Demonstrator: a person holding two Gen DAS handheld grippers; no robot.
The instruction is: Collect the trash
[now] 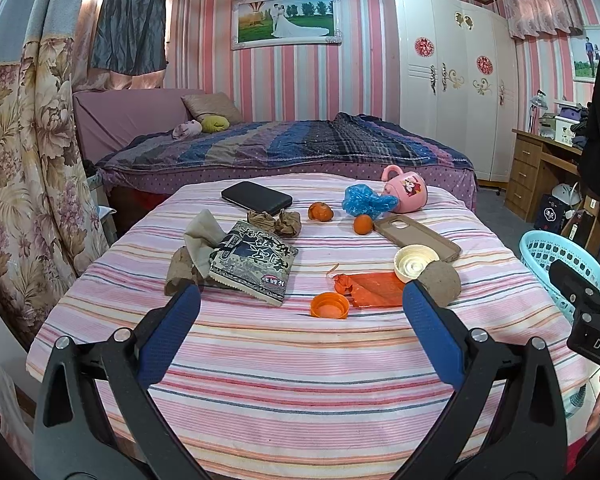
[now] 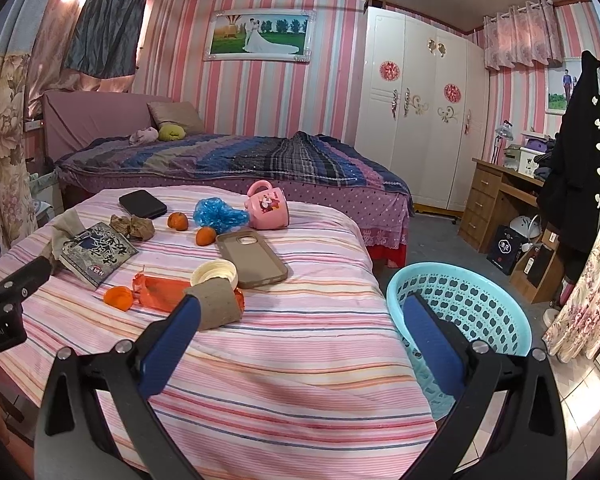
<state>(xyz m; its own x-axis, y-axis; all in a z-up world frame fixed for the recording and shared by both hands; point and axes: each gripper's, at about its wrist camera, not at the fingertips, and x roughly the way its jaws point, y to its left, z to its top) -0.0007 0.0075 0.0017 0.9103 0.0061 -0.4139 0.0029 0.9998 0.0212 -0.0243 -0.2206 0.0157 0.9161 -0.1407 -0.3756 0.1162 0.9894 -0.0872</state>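
Observation:
Trash lies on a table under a pink striped cloth (image 1: 300,360): an orange cap (image 1: 326,306), a red wrapper (image 1: 374,288), a white lid (image 1: 414,264), a brown paper wad (image 1: 440,282), a dark snack packet (image 1: 254,262), crumpled brown paper (image 1: 282,222) and a blue plastic bag (image 1: 364,200). My left gripper (image 1: 300,292) hangs open over the near table, short of the cap. My right gripper (image 2: 302,308) is open too, its left finger beside the brown wad (image 2: 220,304), its right finger in front of the turquoise basket (image 2: 452,266).
Also on the cloth are a pink mug (image 2: 268,206) on its side, two oranges (image 2: 178,221) (image 2: 206,236), a tan phone case (image 2: 252,258) and a black flat device (image 2: 143,204). A bed (image 2: 240,160) stands behind, and a wooden desk (image 2: 496,196) to the right.

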